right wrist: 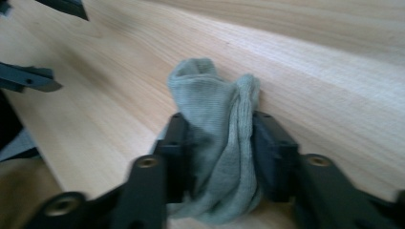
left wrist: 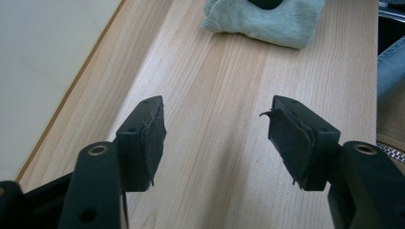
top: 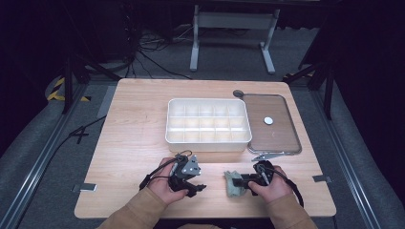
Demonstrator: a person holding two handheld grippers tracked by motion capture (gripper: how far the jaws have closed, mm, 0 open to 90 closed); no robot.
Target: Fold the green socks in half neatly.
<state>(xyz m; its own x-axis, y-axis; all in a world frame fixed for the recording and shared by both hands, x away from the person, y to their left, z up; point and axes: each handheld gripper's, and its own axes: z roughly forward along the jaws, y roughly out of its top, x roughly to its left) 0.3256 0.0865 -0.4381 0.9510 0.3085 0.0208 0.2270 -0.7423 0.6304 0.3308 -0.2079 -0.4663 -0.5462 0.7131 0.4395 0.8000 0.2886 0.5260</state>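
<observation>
A crumpled grey-green sock [top: 233, 184] lies on the wooden table [top: 133, 124] near its front edge. My right gripper [top: 241, 181] points left and is shut on the sock [right wrist: 215, 109], whose fabric is bunched between the two black pads. My left gripper [top: 197, 189] rests a short way to the left of the sock, pointing right towards it. In the left gripper view its jaws [left wrist: 217, 138] stand open over bare wood, with the sock [left wrist: 267, 21] farther ahead. A hand holds each gripper.
A white compartment box [top: 208, 141] stands mid-table beyond the grippers. To its right lies a brown tray with a metal rim [top: 292, 133] holding a small white disc [top: 268, 120]. A metal clip [top: 265, 156] lies at that tray's near edge.
</observation>
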